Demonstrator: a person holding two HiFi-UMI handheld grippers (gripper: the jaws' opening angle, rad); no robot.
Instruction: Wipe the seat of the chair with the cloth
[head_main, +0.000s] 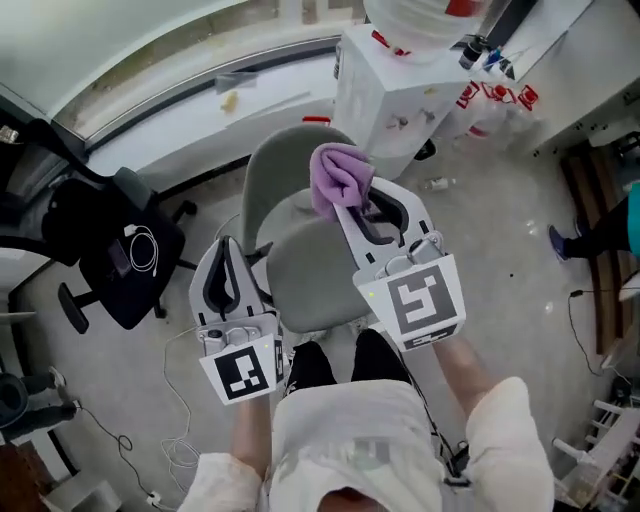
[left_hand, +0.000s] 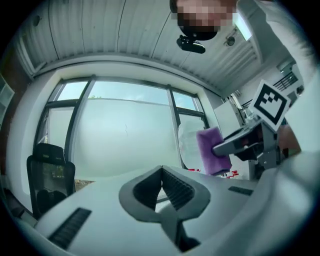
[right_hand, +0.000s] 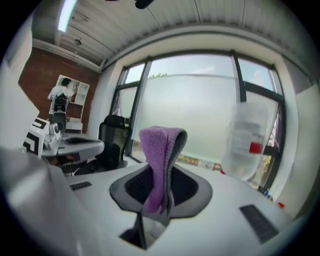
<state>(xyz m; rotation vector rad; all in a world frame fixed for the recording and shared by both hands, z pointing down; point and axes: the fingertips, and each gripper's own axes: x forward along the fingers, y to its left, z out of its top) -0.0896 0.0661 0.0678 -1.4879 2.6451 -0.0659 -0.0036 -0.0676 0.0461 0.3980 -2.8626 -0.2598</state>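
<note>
A grey chair stands below me, its seat (head_main: 312, 272) in front of its rounded backrest (head_main: 285, 165). My right gripper (head_main: 352, 205) is held above the seat's far right side, shut on a folded purple cloth (head_main: 340, 178) that sticks up out of the jaws. The right gripper view shows the cloth (right_hand: 157, 145) pinched between the dark pads (right_hand: 186, 187). My left gripper (head_main: 227, 258) hovers over the seat's left edge, shut with nothing in it, its jaw tips touching (left_hand: 161, 168). From the left gripper view the cloth (left_hand: 212, 150) shows off to the right.
A black office chair (head_main: 120, 245) with a white cable on it stands to the left. A white cabinet (head_main: 400, 95) with a large water bottle (right_hand: 250, 142) is behind the grey chair. Cables (head_main: 180, 440) lie on the floor. A person (right_hand: 60, 95) stands far off.
</note>
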